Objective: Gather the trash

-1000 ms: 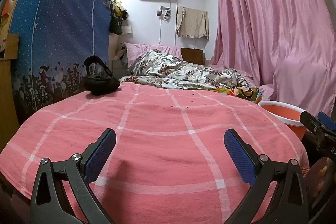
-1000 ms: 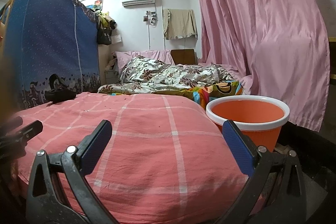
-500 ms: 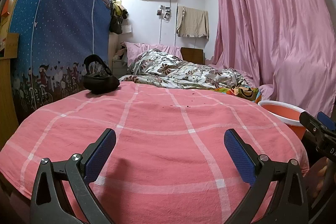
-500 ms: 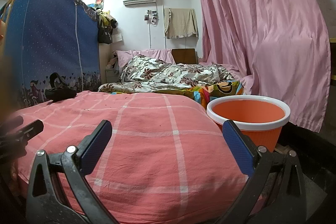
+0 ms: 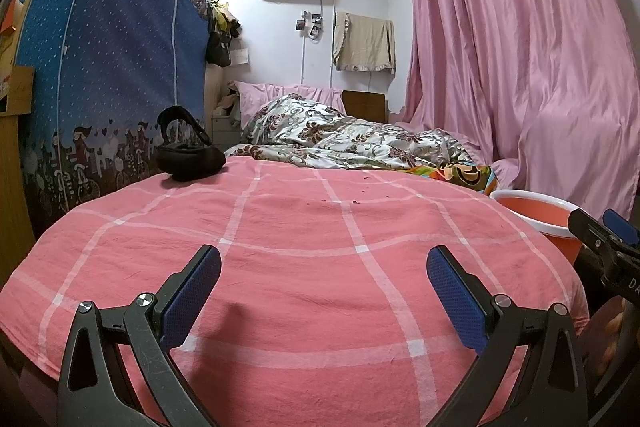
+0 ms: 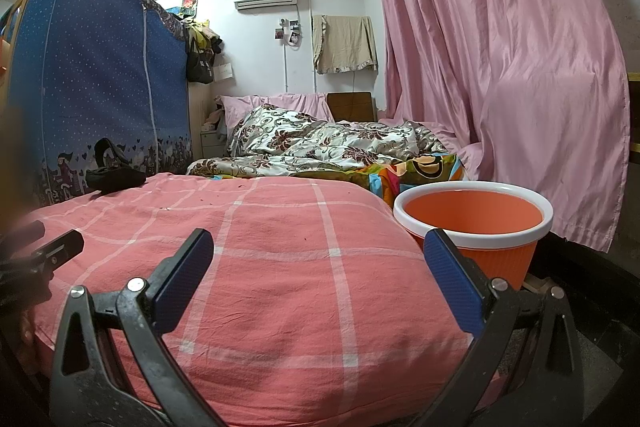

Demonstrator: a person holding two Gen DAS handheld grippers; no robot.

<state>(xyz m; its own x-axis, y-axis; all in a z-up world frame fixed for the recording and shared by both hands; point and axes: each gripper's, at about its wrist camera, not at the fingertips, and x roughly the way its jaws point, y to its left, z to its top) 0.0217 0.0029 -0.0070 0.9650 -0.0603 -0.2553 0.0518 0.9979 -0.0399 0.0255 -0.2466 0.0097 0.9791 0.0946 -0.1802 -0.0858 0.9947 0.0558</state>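
Two grippers are held low over a bed covered by a pink checked sheet (image 5: pixel 320 267). The left gripper (image 5: pixel 322 291) and right gripper (image 6: pixel 318 279) are both spread wide, grasping nothing. Small dark crumbs (image 5: pixel 340 201) are scattered mid-sheet. An orange bin (image 6: pixel 474 227) is seen just beside the bed's right edge.

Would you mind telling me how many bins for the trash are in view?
1. An orange bin with a white rim stands on the floor at the right side of the pink checked bed. Others may be hidden.
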